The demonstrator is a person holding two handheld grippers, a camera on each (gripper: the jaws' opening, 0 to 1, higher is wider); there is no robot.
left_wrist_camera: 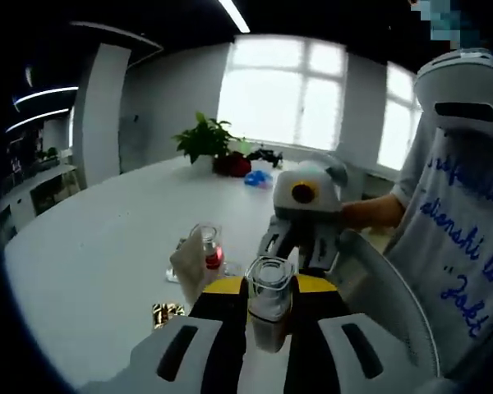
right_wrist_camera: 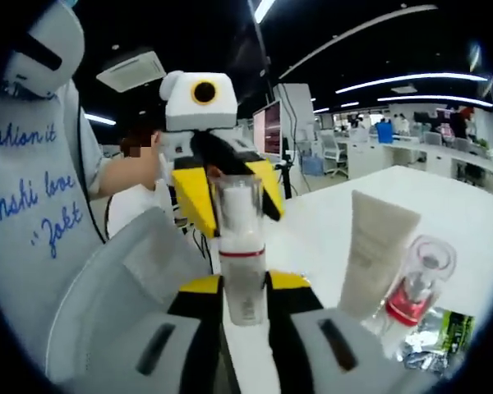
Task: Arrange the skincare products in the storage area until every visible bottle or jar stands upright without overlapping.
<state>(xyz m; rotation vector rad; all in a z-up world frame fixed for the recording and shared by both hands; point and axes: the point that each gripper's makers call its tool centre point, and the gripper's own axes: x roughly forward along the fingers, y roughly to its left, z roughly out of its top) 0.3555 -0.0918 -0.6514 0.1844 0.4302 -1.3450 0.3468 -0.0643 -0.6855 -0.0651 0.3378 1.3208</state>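
Note:
A slim bottle [left_wrist_camera: 269, 316] with a clear cap and a red band [right_wrist_camera: 243, 246] is held over the white table [left_wrist_camera: 90, 246] by both grippers. My left gripper [left_wrist_camera: 269, 287] is shut on its cap end, and my right gripper [right_wrist_camera: 245, 283] is shut on its clear body. In the left gripper view the right gripper [left_wrist_camera: 300, 246] faces me from just beyond the bottle. In the right gripper view the left gripper [right_wrist_camera: 230, 193] flanks the cap with its yellow jaws. A beige tube [right_wrist_camera: 370, 254] and a small red bottle [right_wrist_camera: 415, 287] under a clear cap stand side by side on the table.
A crinkled foil sachet [right_wrist_camera: 440, 336] lies beside the red bottle [left_wrist_camera: 211, 253] and the tube [left_wrist_camera: 187, 269]. A potted plant [left_wrist_camera: 205, 141] and a blue object [left_wrist_camera: 259, 177] sit at the table's far edge. A person in a white lettered shirt [left_wrist_camera: 460, 246] stands close on the right.

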